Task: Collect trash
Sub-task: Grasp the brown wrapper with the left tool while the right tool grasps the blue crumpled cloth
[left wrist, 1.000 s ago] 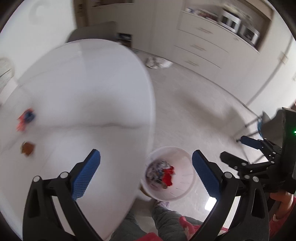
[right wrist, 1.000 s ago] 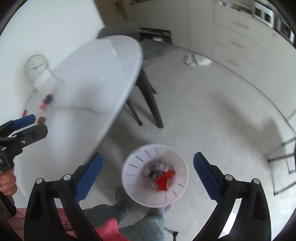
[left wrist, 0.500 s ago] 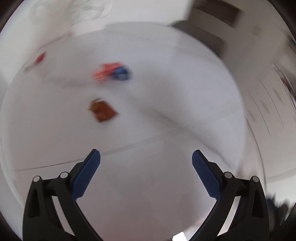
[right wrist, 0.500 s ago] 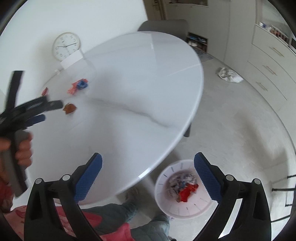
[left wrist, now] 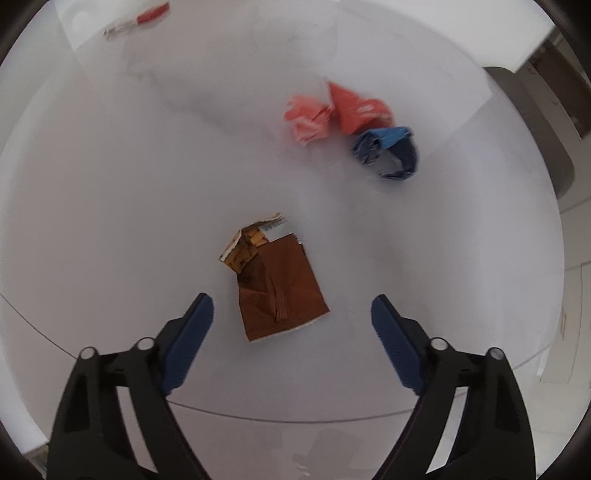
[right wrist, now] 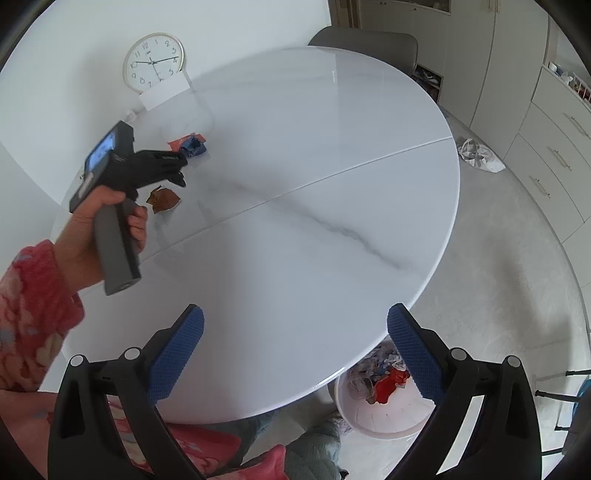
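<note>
A brown torn wrapper (left wrist: 275,286) lies on the white table (left wrist: 129,184), just ahead of my open, empty left gripper (left wrist: 291,312). Beyond it lie a pink crumpled paper (left wrist: 308,118), a red wrapper (left wrist: 356,107) and a blue wrapper (left wrist: 388,151). In the right wrist view the left gripper (right wrist: 173,170) hovers over the brown wrapper (right wrist: 163,199), with the blue wrapper (right wrist: 192,144) behind it. My right gripper (right wrist: 293,332) is open and empty above the table's near edge. A white bin (right wrist: 384,417) holding trash stands on the floor under that edge.
A red-and-white item (left wrist: 136,20) lies at the table's far side. A clock (right wrist: 153,61) and a white card (right wrist: 164,90) lean at the wall. A grey chair (right wrist: 364,42) stands behind the table. A crumpled bag (right wrist: 478,155) lies on the floor near cabinets (right wrist: 546,140).
My left gripper swung from over the bin to the table and closed in on the brown wrapper. My right gripper rose and moved back over the table's near edge.
</note>
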The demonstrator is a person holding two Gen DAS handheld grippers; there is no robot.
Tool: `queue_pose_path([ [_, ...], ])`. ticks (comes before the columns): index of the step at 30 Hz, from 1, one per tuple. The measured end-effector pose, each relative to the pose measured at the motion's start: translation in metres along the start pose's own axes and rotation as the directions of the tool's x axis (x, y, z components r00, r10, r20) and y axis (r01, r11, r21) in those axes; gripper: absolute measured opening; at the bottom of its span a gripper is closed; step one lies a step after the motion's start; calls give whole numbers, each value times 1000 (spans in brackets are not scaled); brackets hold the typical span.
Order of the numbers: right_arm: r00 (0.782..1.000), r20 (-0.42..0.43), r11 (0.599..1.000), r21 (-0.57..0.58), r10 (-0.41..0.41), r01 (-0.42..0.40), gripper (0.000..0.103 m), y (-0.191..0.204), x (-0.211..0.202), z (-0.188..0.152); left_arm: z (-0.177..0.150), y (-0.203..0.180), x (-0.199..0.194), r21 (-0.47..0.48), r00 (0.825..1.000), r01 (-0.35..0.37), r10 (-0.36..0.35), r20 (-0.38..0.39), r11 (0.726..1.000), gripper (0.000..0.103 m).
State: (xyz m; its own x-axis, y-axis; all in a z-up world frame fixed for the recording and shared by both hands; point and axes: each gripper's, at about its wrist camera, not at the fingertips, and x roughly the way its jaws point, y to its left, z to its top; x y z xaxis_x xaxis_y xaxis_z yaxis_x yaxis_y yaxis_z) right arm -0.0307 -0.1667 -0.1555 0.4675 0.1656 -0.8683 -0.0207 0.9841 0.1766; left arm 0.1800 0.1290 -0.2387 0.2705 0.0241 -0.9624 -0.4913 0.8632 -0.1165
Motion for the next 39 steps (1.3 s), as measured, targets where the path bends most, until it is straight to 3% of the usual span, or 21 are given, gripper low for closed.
queue_pose_path([
  [7,1000,-4,999,-39,-1,0,99,10,5,10,1,-2,4,5,1000,-18,18,25,1000,64],
  [15,999,24,986,-165,25,-21,99,35,20,52,-4,-8,-1,116,999,-4,-1,38,993,29],
  [26,992,12,933,-343,124,-113,95,113,121,172,15,55,-31,228,985,155,-169,44,961,27],
  [36,987,-68,910,-382,144,-159,69,170,223,223,34,94,-39,263,970,229,-243,21,937,27],
  [39,988,-94,906,-396,124,-151,53,182,243,227,42,89,-37,278,969,232,-247,21,932,27],
])
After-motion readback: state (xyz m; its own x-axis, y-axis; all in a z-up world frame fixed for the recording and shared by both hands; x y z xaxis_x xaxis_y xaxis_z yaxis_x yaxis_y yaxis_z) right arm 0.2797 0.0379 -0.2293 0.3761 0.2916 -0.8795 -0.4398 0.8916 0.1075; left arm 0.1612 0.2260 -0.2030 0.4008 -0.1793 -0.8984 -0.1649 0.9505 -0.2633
